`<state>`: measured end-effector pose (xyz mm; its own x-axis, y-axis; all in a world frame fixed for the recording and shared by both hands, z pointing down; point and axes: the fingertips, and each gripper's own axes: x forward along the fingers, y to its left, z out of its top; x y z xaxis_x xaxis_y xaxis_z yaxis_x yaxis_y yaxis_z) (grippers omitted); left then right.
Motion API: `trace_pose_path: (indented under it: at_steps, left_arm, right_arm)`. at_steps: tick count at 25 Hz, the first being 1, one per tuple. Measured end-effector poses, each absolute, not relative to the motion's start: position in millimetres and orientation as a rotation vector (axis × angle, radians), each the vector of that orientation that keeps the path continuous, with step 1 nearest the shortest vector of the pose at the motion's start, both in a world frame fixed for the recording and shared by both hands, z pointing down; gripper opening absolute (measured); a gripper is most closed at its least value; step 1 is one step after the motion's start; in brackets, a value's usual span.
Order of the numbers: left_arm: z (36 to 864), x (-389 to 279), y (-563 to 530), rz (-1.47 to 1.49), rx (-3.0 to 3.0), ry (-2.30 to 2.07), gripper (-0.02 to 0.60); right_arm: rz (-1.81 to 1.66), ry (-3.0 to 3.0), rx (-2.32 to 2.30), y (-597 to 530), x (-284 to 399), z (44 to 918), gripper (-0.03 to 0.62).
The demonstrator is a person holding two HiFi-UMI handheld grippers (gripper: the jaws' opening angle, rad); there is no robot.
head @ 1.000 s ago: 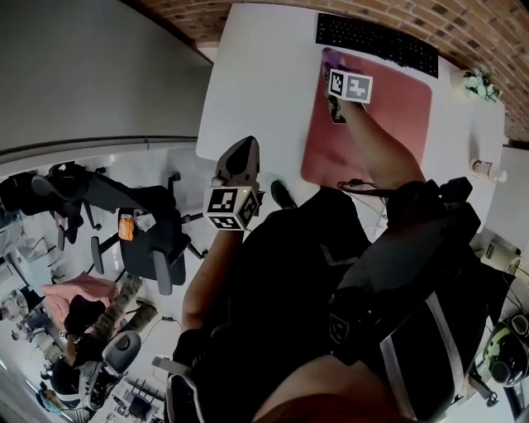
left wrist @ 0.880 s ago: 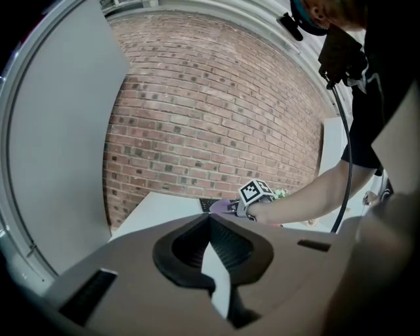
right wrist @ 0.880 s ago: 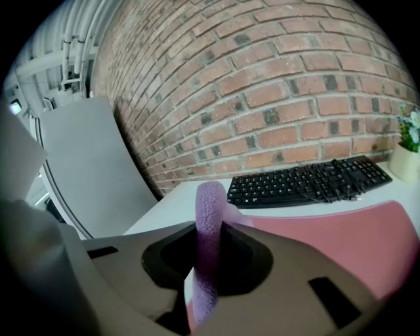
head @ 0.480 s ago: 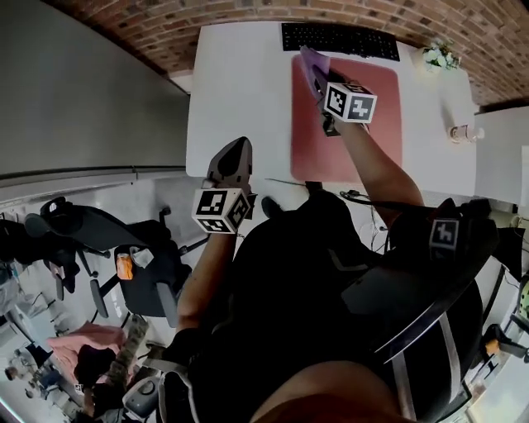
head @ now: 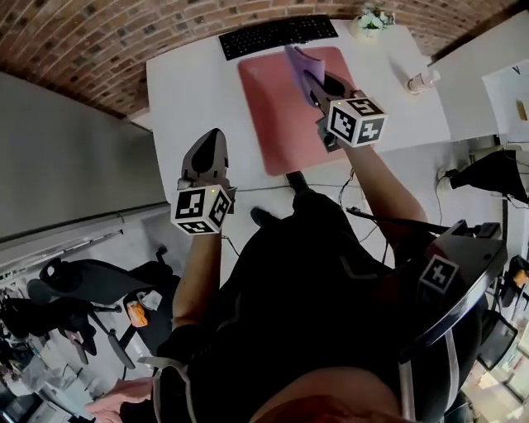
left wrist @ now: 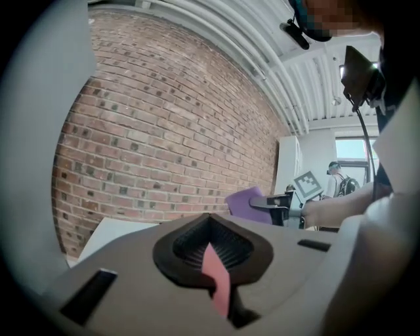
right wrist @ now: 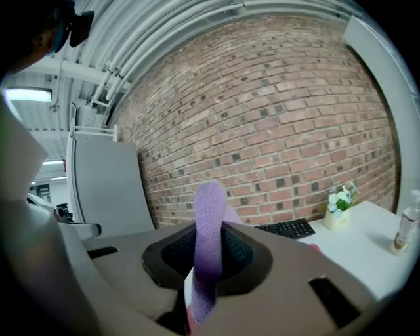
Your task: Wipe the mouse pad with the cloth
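The pink mouse pad (head: 277, 107) lies on the white table (head: 186, 83), in front of the black keyboard (head: 269, 33). My right gripper (head: 318, 83) is over the pad's far right part, shut on the purple cloth (head: 299, 64). In the right gripper view the cloth (right wrist: 209, 223) sticks up from between the jaws, held off the pad. My left gripper (head: 212, 140) hovers near the table's front left edge, to the left of the pad. Its jaws stand together with nothing in them, and only a thin pink sliver shows between them in the left gripper view (left wrist: 213, 262).
A small pot of flowers (head: 372, 18) and a bottle (head: 421, 81) stand on the table's right side. A brick wall (head: 99, 49) runs behind the table. Office chairs (head: 91, 285) stand on the floor to my left. Cables (head: 355, 194) hang under the table's front edge.
The right gripper has lifted the cloth from the pad's far left corner and carried it toward the pad's right part. The head view has swung round. The left gripper has stayed put.
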<state>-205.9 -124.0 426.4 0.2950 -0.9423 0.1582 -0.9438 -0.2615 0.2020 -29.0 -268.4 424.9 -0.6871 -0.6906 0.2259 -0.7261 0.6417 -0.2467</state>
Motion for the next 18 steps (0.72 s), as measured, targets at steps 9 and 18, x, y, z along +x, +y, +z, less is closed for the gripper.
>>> trace_pose_path:
  at_steps: [9, 18]
  left_arm:
    - [396.2, -167.6, -128.0, 0.037, 2.379, -1.749, 0.003]
    - [363.2, -130.3, -135.1, 0.054, 2.324, -1.908, 0.003]
  right_arm:
    - [0.422, -2.749, 1.271, -223.0, 41.0, 392.0, 0.054]
    - [0.18, -2.786, 1.261, -208.3, 82.2, 356.8, 0.054]
